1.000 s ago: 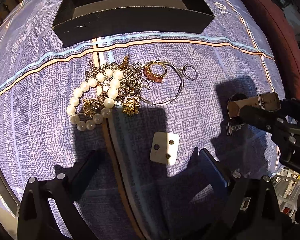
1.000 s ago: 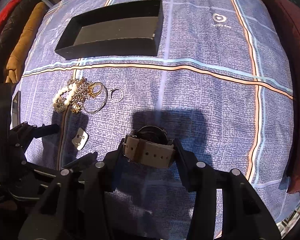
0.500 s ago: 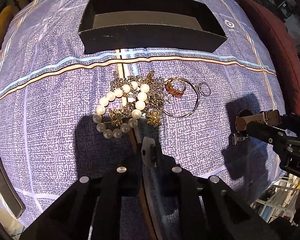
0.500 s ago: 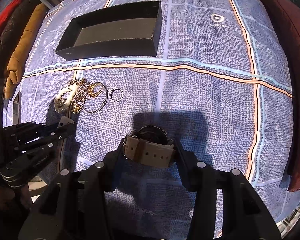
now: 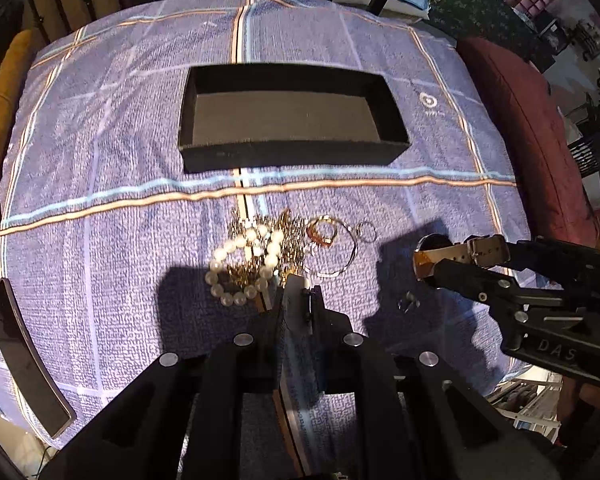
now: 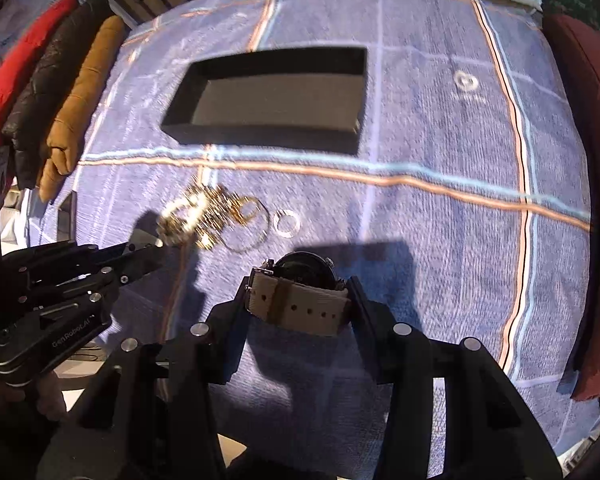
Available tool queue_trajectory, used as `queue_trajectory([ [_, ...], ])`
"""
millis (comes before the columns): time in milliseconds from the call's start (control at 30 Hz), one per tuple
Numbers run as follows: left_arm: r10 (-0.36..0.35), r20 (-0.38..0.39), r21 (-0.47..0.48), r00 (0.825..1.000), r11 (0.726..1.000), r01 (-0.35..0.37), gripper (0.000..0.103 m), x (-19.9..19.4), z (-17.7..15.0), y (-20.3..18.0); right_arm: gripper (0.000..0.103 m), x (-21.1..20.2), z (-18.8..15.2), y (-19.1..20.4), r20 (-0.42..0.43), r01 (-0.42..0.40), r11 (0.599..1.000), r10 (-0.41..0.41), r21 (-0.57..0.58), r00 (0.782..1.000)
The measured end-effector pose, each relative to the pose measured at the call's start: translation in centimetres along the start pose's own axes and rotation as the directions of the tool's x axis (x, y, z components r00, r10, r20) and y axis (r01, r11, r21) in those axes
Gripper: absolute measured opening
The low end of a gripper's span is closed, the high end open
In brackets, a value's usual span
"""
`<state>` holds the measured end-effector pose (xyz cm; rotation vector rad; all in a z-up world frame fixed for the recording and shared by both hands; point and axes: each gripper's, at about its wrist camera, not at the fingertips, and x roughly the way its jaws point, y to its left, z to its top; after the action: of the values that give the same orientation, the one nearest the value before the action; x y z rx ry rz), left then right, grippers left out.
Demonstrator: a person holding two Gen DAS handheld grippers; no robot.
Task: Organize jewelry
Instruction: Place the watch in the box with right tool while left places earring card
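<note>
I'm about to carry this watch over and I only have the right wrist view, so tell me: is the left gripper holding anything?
Observer: Yes. The left gripper is shut on a white earring card, seen edge-on.
Operator: Anything lying below my watch that I can't see?
Observer: A small metal piece seems to lie on the blanket beneath the watch, apart from it.

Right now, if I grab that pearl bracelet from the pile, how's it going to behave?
The pearl bracelet will probably flop, being separate round beads. It lies tangled with the gold chains, so it may drag them along. The glossy beads could slip between the fingers.
</note>
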<state>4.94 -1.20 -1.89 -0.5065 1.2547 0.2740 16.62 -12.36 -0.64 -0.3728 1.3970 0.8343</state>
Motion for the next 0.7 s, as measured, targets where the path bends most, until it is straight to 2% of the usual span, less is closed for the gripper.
queue_trajectory([
  [167,-0.020,0.067,-0.020,0.998,1.000,0.021,0.012,-1.7,4.1,0.7,0.047,-1.6,4.0,1.4,0.063,-0.026,0.999,0.028,-0.027,0.998],
  [333,-0.019,0.106,-0.025,0.994,0.999,0.021,0.012,-1.6,8.5,1.3,0.047,-1.9,8.6,1.6,0.117,-0.002,0.999,0.008,-0.047,0.993],
  [433,-0.007,0.097,-0.030,0.995,0.999,0.010,0.012,-0.5,10.0,1.9,0.047,-0.5,11.0,0.7,0.102,0.027,0.999,-0.023,-0.043,0.995],
  [567,0.003,0.048,-0.044,0.999,0.999,0.000,0.012,2.0,11.2,2.9,0.047,2.2,12.8,-0.7,0.061,0.051,0.998,-0.049,-0.031,0.997],
  [633,0.003,0.017,-0.053,1.000,0.999,-0.003,0.013,3.2,11.5,3.3,0.052,3.9,13.4,-1.4,0.006,0.051,0.998,-0.051,-0.023,0.999],
  [667,-0.001,0.003,-0.060,1.000,0.998,0.001,0.015,3.8,11.7,3.6,0.055,4.3,13.5,-1.6,0.000,0.059,0.998,-0.059,-0.020,0.998],
  [700,-0.001,-0.008,-0.066,1.000,0.998,0.000,0.026,4.1,11.8,3.8,0.061,4.5,13.4,-1.8,0.002,0.076,0.997,-0.076,-0.022,0.997],
])
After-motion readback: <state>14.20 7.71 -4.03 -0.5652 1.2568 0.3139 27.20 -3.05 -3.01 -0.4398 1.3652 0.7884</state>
